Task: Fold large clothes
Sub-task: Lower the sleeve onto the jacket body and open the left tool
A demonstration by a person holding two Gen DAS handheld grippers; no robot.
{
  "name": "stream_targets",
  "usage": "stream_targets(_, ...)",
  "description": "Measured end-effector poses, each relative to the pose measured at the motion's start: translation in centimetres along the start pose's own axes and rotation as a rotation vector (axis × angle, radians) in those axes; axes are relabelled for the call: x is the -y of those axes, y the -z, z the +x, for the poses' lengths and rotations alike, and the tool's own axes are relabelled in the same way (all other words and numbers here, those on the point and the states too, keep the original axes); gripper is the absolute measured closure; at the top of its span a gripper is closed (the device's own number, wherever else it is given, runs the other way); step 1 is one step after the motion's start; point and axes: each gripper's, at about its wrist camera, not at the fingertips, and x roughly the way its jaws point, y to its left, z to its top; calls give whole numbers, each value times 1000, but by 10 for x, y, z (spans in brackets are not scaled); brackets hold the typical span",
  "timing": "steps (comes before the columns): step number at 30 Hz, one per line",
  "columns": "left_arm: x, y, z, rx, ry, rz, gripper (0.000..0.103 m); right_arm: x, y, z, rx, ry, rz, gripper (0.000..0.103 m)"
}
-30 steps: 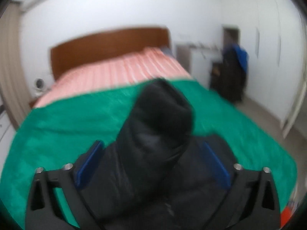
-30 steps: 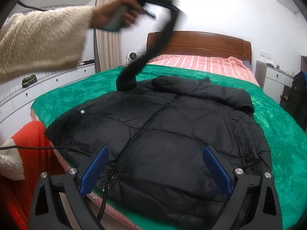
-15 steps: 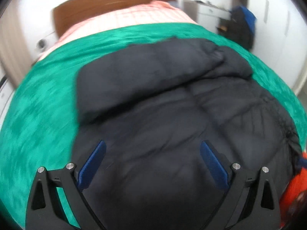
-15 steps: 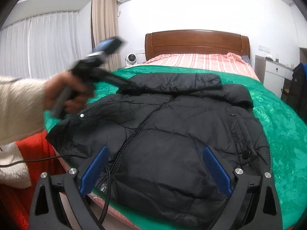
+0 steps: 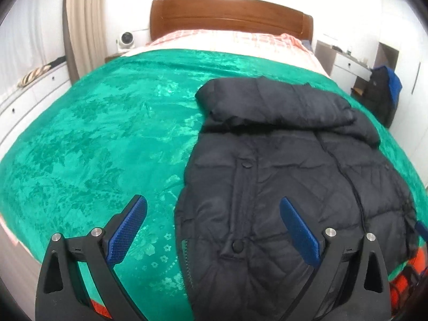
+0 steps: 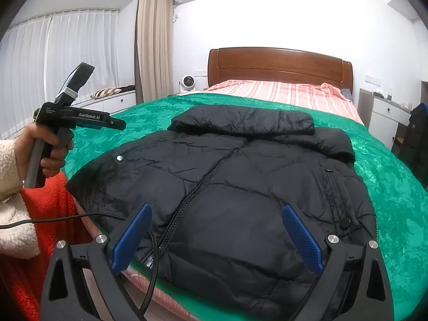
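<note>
- The black jacket [image 6: 240,187] lies flat on the green blanket [image 5: 93,139] on the bed, zipped side up.
- One sleeve [image 6: 240,120] is folded across the top. We think the fold has only begun; the body is not folded yet.
- Our left gripper [image 5: 214,230] and right gripper [image 6: 214,238] are wide apart, holding nothing.

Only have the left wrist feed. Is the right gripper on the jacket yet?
Observer: No. The right gripper is open above the jacket at its near hem, holding nothing.
Operator: Is my left gripper touching fabric?
Observer: No. The left gripper is held up in the air, off to the jacket's left and clear of it.
Operator: Anything lying on the hem?
Observer: A black cable crosses it, beside the right gripper's left finger.
</note>
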Motion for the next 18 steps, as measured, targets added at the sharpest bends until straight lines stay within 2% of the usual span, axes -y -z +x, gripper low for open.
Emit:
stream_targets(4,-7,2,-2,1,3,-26,3,-1,2,1,-8,9,-8,6)
stream_targets(10,-28,22,8,-40,-21,-128,3,1,3,6,-26,3,9,6)
stream_targets(18,-35,25,4,-17,-43,-144,3,1,4,7,-31,5,9,6)
